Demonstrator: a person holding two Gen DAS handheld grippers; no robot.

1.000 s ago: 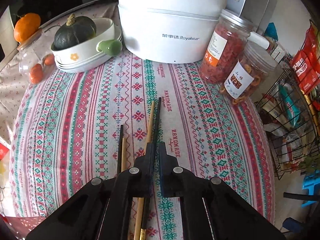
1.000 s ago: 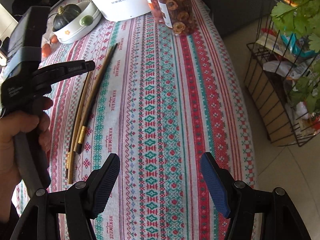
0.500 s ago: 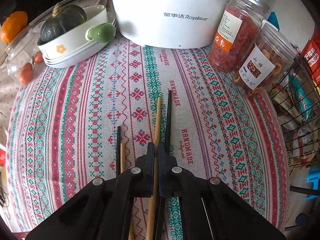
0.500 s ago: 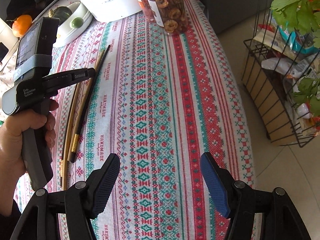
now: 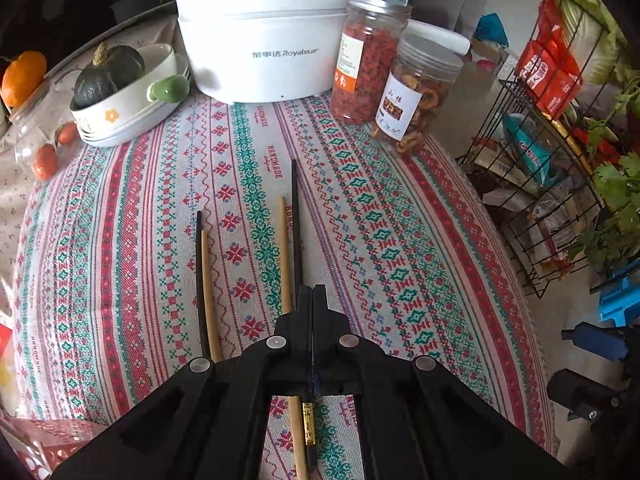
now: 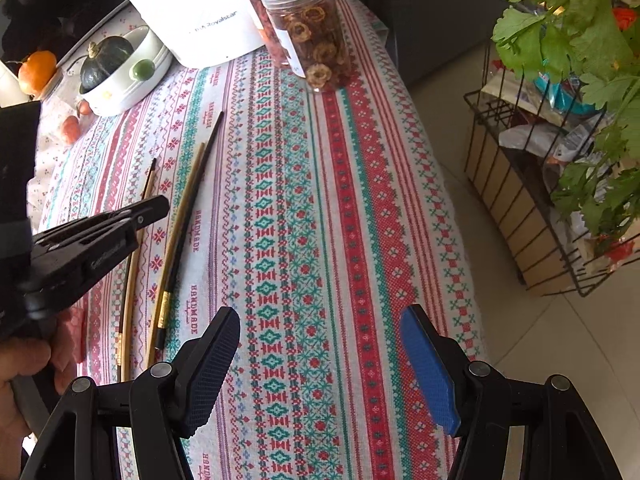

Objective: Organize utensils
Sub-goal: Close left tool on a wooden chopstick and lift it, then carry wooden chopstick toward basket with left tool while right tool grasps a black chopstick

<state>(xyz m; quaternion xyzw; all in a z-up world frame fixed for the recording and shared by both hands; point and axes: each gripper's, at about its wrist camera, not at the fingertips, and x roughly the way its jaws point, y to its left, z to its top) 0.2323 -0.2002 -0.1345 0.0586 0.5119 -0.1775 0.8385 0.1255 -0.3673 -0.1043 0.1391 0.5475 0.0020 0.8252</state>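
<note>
Left wrist view: left gripper [image 5: 311, 300] is seen clenched, nothing pinched; four chopsticks lie on the tablecloth [image 5: 400, 248] as two mixed pairs, left pair [image 5: 204, 280], right pair [image 5: 290, 240]. Sorting judged unfinished.

Right wrist view: right gripper [image 6: 320, 364] is held spread, empty, over bare cloth. Table edge and wire rack [image 6: 532, 216] lie to its right.

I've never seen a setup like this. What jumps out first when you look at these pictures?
The bright striped tablecloth fills both views, with four long chopsticks lying on it in two pairs, black beside wooden. At the far edge stand a big white cooker pot and two jars of dried fruit. The left gripper hangs shut over the chopsticks; the right gripper gapes open.
</note>
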